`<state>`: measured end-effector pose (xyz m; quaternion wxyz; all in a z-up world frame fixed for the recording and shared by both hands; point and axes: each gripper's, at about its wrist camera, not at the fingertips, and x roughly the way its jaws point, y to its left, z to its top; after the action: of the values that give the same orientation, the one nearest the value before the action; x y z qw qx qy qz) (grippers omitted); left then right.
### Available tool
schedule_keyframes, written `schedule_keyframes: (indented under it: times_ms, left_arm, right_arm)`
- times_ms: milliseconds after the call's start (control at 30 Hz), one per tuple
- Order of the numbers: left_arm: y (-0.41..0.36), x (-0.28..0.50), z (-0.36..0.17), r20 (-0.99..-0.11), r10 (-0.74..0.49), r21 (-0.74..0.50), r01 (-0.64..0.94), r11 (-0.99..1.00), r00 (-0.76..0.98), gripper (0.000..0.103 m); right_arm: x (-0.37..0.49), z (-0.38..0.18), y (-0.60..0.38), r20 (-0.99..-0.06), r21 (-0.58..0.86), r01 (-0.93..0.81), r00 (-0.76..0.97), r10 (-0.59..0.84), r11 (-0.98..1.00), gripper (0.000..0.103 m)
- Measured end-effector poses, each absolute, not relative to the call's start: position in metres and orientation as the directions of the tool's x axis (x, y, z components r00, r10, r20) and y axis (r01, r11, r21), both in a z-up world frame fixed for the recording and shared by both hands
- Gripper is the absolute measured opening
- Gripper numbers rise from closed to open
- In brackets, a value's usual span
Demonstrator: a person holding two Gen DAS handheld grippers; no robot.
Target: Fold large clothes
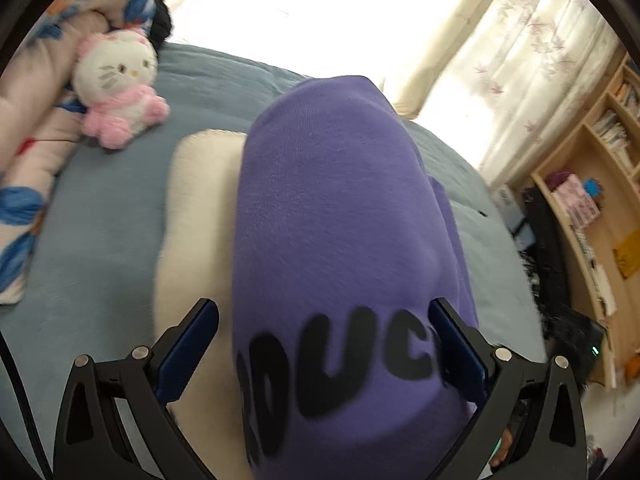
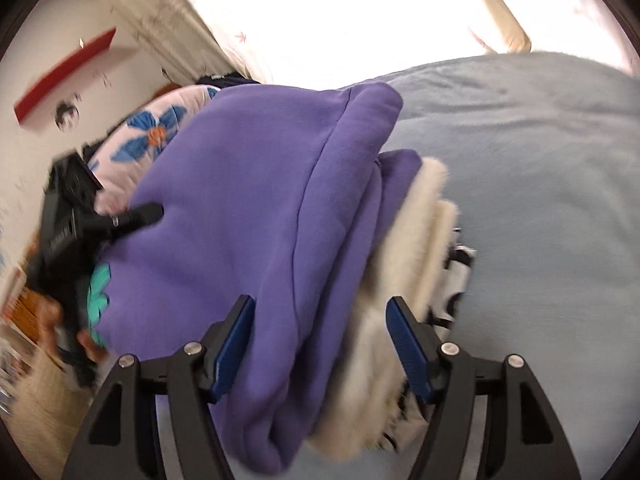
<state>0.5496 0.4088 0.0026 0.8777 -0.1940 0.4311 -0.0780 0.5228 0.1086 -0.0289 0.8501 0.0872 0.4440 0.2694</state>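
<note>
While our left gripper (image 1: pixel 324 360) and right gripper (image 2: pixel 322 344) stand spread around the folded purple sweatshirt (image 2: pixel 256 220), stacked on the cream fleece (image 2: pixel 404 264) mid-bed (image 2: pixel 540 160), pulling out carelessly could snag it; the overhanging top fold may topple.

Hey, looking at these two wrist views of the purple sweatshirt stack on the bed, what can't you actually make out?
- Black lettering on the purple sweatshirt, left wrist view: only some letters show; the fold and the right finger hide the rest.
- Black-and-white garment, right wrist view: mostly buried under the cream fleece, so its type is unclear.
- Bookshelf contents, left wrist view: too small and distorted.
- Room at left, right wrist view: motion-blurred.
</note>
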Motion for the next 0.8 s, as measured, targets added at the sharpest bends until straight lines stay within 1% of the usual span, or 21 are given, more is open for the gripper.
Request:
schedule_keyframes:
  times_ms: [133,233,300,400,533,800]
  left_arm:
    - [0.395,0.524,0.02,-0.756,-0.233,-0.347,-0.072,0.935,0.612,0.102]
    - [0.374,0.495,0.035,-0.783,-0.163,-0.25,-0.064,0.966,0.6,0.102]
    - [0.357,0.471,0.044,-0.794,-0.123,-0.193,-0.054,0.98,0.595,0.102]
    - [0.328,0.433,0.056,-0.81,-0.096,-0.131,-0.019,0.991,0.578,0.102]
    - [0.293,0.384,0.081,-0.805,-0.057,-0.054,0.022,0.998,0.591,0.102]
    - [0.249,0.3,0.139,-0.783,-0.031,-0.017,0.028,0.999,0.621,0.102]
  right_arm:
    - [0.501,-0.015,0.106,-0.749,0.312,-0.353,0.479,0.457,0.882,0.068]
    - [0.483,-0.004,0.1,-0.776,0.277,-0.342,0.471,0.419,0.898,0.068]
    - [0.465,0.009,0.098,-0.784,0.267,-0.346,0.464,0.412,0.899,0.068]
    - [0.435,0.031,0.092,-0.784,0.272,-0.354,0.458,0.419,0.895,0.068]
    - [0.398,0.063,0.083,-0.782,0.277,-0.369,0.449,0.431,0.887,0.068]
    - [0.325,0.134,0.062,-0.786,0.186,-0.378,0.497,0.369,0.907,0.068]
